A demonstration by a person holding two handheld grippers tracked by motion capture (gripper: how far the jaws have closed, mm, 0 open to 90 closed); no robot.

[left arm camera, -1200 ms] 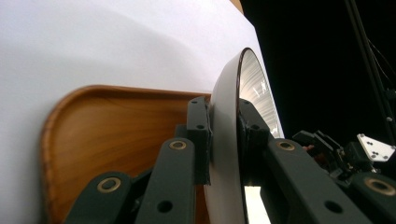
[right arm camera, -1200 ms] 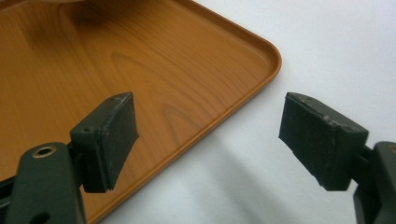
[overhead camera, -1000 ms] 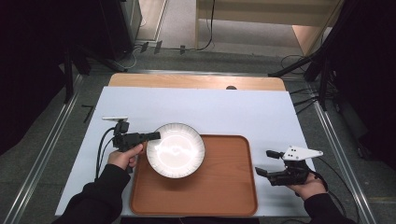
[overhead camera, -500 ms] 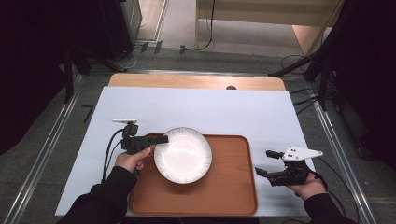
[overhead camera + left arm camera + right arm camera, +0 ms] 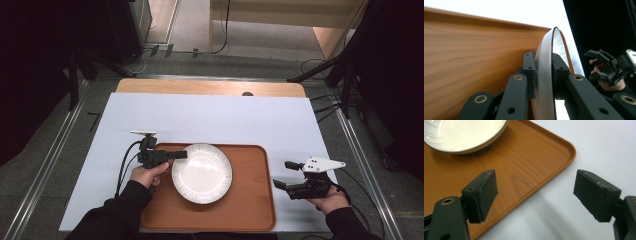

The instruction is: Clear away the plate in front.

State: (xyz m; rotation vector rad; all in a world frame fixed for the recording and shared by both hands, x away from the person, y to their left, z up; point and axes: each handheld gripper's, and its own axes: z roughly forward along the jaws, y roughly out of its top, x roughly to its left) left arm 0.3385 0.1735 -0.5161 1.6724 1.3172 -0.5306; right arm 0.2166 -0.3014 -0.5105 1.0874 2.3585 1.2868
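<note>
Dark surroundings are framing a worktop [image 5: 210, 117] covered with a white sheet, a strip of bare wood showing along its far edge. Cables are lying on the grey floor [image 5: 260, 60] beyond it.

Wood-grain tray [image 5: 250, 210] is sitting on the near half of the sheet, its long side running across the view.

White plate [image 5: 202, 173] is sitting over the tray's left half, its left rim close to the tray's left edge. In the left gripper view the plate [image 5: 544, 75] is appearing edge-on, with the tray's wood grain [image 5: 469, 55] spreading behind it.

Left hand-held gripper [image 5: 172, 155] is reaching in from the left, just above the tray's left edge, jaws pointing toward the plate. It is pinching the plate's left rim: in its own view the left hand-held gripper [image 5: 543, 76] is showing one pad pressing the underside and the other pressing the upper face. A dark-sleeved forearm is coming in from the bottom behind it.

Right hand-held gripper [image 5: 283, 174] is hanging over the white sheet just off the tray's right edge, well apart from the plate. Its jaws are standing spread wide with nothing between them; in the right gripper view the right hand-held gripper [image 5: 535, 195] is looking down on the tray's rounded corner [image 5: 570, 151], with the plate's rim [image 5: 461, 135] showing at the upper left.
</note>
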